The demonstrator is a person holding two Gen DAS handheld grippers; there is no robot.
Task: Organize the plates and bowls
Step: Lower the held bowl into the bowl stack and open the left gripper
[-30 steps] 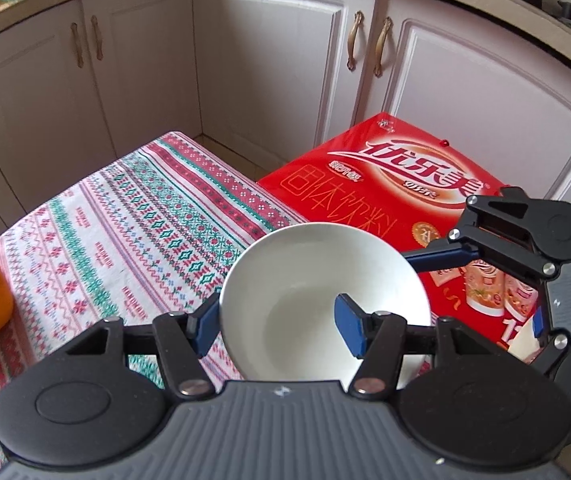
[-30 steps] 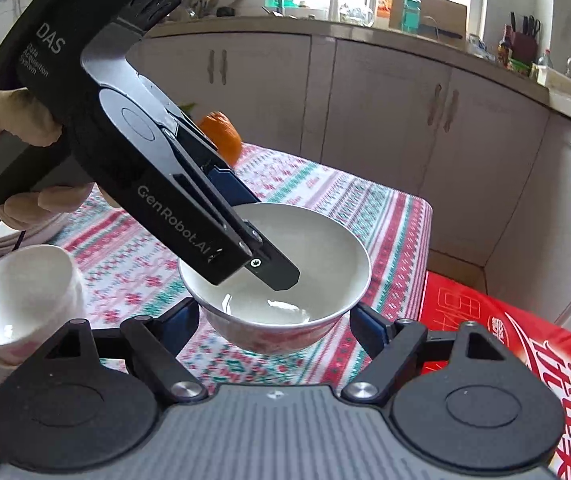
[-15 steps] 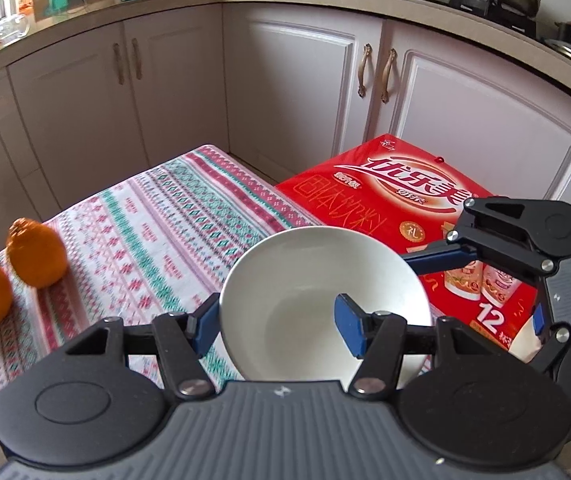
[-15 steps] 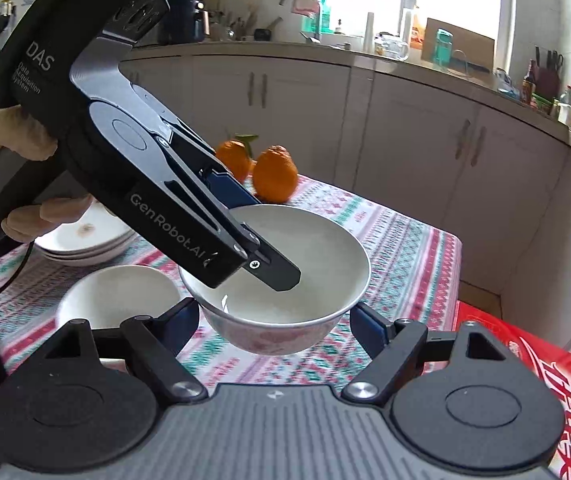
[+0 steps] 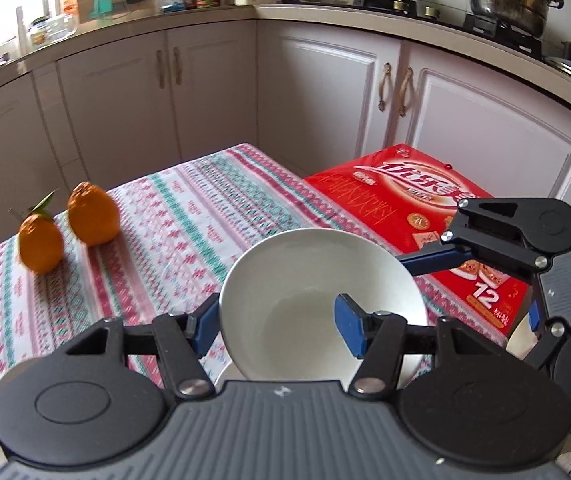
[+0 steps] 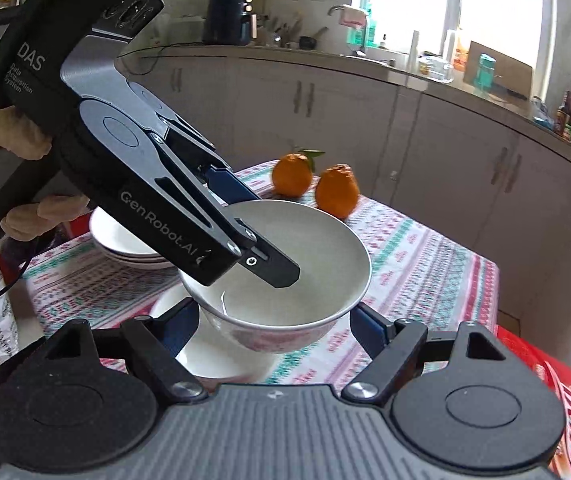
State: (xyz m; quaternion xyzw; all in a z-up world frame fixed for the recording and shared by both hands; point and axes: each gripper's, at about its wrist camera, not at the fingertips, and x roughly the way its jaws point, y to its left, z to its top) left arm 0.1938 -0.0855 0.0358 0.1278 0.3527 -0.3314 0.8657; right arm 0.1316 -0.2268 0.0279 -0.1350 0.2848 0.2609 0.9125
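A white bowl (image 5: 305, 272) hangs above the patterned table, carried by both grippers. My left gripper (image 5: 277, 324) is shut on its near wall, one blue pad outside and one inside. In the right wrist view the same bowl (image 6: 325, 272) sits between the pads of my right gripper (image 6: 273, 324), which press on its outer sides. The left gripper (image 6: 265, 236) reaches in from the upper left, held by a gloved hand (image 6: 5, 136). Directly under the carried bowl stands a second white bowl (image 6: 221, 356). A stack of white plates (image 6: 125, 244) lies behind it.
Two oranges (image 5: 69, 228) sit at the far left of the tablecloth (image 5: 189, 216). A red carton (image 5: 405, 204) lies on the floor past the table's right edge. White cabinets (image 5: 325, 92) and a cluttered counter run around the back.
Both grippers have carried the bowl together across the table and a little upward. The second bowl, earlier off to the left, now lies beneath it. Oranges and plates have come into view.
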